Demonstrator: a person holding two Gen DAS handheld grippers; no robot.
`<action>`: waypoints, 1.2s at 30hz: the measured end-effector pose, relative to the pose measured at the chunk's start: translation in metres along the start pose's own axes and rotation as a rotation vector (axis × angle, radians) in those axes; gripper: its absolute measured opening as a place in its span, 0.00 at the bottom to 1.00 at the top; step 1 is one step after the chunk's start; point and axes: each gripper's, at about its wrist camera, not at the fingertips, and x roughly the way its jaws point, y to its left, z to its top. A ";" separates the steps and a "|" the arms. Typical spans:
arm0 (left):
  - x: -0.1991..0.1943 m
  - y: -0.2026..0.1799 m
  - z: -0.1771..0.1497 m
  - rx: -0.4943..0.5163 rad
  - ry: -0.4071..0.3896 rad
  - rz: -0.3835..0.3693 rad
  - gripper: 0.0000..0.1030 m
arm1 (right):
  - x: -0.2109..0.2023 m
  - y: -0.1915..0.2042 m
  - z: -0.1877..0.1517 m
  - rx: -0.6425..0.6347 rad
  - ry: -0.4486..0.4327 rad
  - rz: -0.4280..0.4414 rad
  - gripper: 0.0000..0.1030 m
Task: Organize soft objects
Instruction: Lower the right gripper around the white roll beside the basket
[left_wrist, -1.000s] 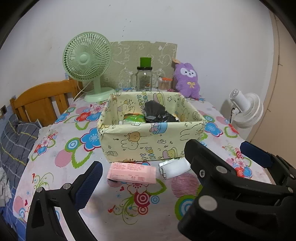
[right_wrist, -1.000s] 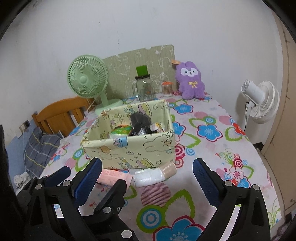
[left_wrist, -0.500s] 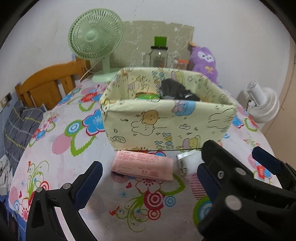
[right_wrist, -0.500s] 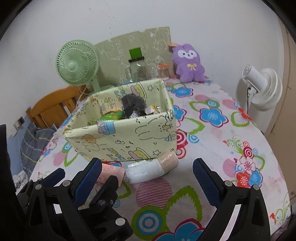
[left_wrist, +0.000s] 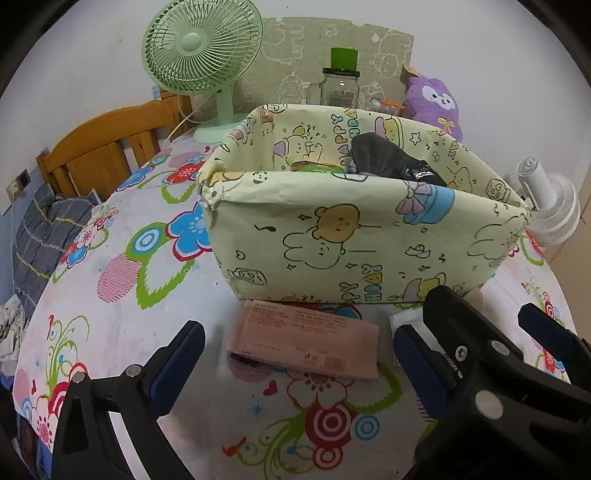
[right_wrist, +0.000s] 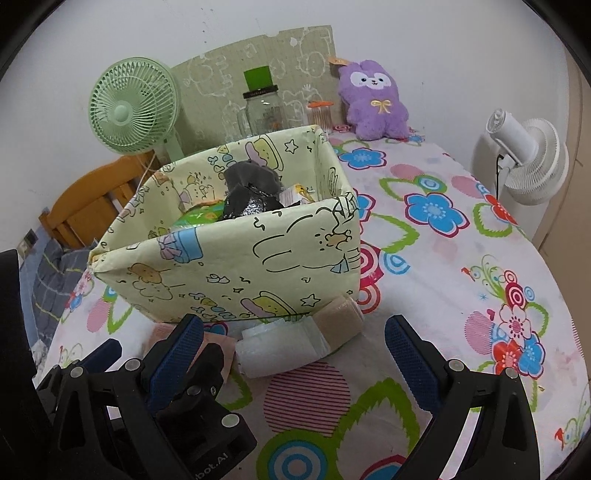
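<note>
Leftmost, left gripper (left_wrist: 295, 363), blue textured pads spread wide around flat pink rectangular packet (left_wrist: 304, 341) on glossy floral tablecloth (left_wrist: 122, 295). Centre, soft-walled cartoon-print fabric box (right_wrist: 236, 258), holding crumpled black item (right_wrist: 251, 195) and green packet (right_wrist: 199, 218). Just beside box front, white-and-tan cylindrical roll (right_wrist: 299, 338), touching box. Rightmost, right gripper (right_wrist: 293, 354), pads apart, empty.

Soft, even indoor light fills both views, bright enough that colours read clearly. The white wall (right_wrist: 424, 44) looks flat and free of glare. Faint shadows lie on the worktop (left_wrist: 110, 332) under the fabric box (left_wrist: 351, 251). Fisheye distortion bends straight edges, black vignette cuts the corners, and focus stays sharp throughout, with no motion blur.
</note>
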 end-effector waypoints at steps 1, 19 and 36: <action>0.001 0.000 0.001 -0.001 0.000 0.003 0.99 | 0.001 0.000 0.001 0.005 0.000 -0.003 0.97; 0.030 0.001 0.009 -0.007 0.050 0.025 0.99 | 0.025 -0.007 0.006 0.049 0.042 -0.031 0.97; 0.036 -0.007 0.006 0.073 0.078 -0.048 0.94 | 0.042 -0.003 0.003 0.027 0.101 -0.040 0.80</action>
